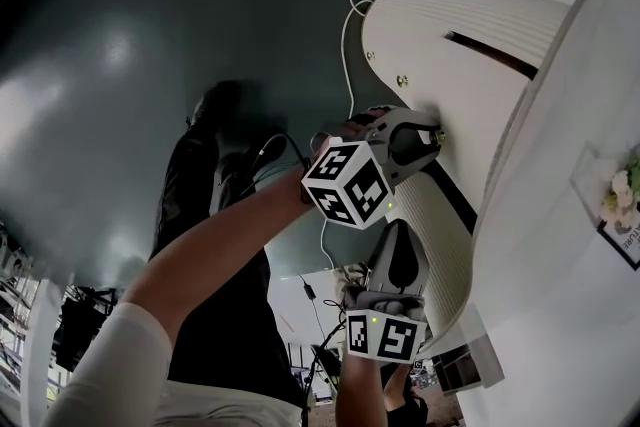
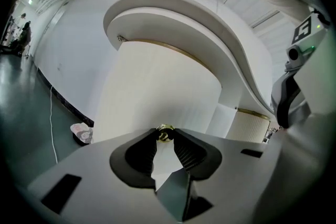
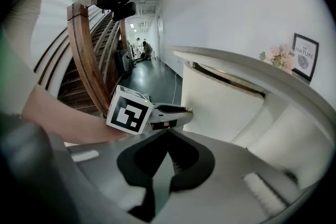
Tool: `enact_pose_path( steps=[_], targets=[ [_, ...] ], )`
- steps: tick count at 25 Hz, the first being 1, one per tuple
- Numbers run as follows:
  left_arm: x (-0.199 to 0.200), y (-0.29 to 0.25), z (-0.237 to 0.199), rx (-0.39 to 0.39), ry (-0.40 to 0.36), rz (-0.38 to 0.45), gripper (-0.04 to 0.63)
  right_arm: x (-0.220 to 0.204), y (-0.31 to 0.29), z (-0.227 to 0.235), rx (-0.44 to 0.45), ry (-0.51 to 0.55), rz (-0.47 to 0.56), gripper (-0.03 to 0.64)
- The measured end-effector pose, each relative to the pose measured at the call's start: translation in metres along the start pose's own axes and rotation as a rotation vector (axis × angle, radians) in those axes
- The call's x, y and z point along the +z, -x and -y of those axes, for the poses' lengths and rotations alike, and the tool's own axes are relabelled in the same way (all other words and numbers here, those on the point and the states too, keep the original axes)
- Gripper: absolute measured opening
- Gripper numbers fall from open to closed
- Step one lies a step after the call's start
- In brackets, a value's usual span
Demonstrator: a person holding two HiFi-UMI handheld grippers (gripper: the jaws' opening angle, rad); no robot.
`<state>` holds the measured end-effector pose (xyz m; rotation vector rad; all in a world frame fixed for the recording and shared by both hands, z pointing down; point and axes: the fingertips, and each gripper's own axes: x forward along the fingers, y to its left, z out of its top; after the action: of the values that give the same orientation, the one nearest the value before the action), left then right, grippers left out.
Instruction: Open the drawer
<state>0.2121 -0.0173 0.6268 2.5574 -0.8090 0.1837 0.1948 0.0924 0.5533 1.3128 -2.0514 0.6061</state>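
Observation:
The cabinet's curved, ribbed white drawer front point(image 1: 440, 205) point(image 2: 157, 92) carries a small brass knob point(image 1: 439, 135) point(image 2: 165, 134). My left gripper point(image 1: 430, 137) point(image 2: 165, 137) reaches level to the front, and its two black fingertips press on that knob from both sides. My right gripper point(image 1: 398, 233) point(image 3: 168, 131) hangs lower beside the same cabinet, shut with nothing in it. In the right gripper view the left gripper point(image 3: 184, 110) shows with its marker cube point(image 3: 129, 108) against the front.
A second brass knob point(image 1: 402, 81) sits higher on the front, near a dark slot point(image 1: 490, 55). A framed print point(image 3: 305, 56) and flowers point(image 3: 278, 55) stand on the cabinet top. A white cable point(image 1: 349, 25) lies on the dark floor. A wooden stair rail point(image 3: 86, 65) rises behind.

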Motion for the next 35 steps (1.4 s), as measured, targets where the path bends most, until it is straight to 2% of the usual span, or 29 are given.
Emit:
enact_pose_path(
  steps=[11,18,28,35],
  targets=[
    [-0.013,0.038,0.006,-0.014,-0.009,-0.038,0.106,-0.012,0.009,-0.033,0.011,-0.013,-0.002,0.011],
    [-0.024,0.069,0.011,0.000,0.033,-0.050,0.106,-0.018,0.018,-0.051,0.010,-0.028,-0.005,0.011],
    [-0.044,0.115,0.017,0.003,0.043,-0.098,0.106,-0.030,0.028,-0.068,-0.003,-0.057,-0.001,0.011],
    [-0.051,0.138,0.022,0.003,0.029,-0.147,0.106,-0.033,0.032,-0.082,0.027,-0.003,-0.004,0.011]
  ],
)
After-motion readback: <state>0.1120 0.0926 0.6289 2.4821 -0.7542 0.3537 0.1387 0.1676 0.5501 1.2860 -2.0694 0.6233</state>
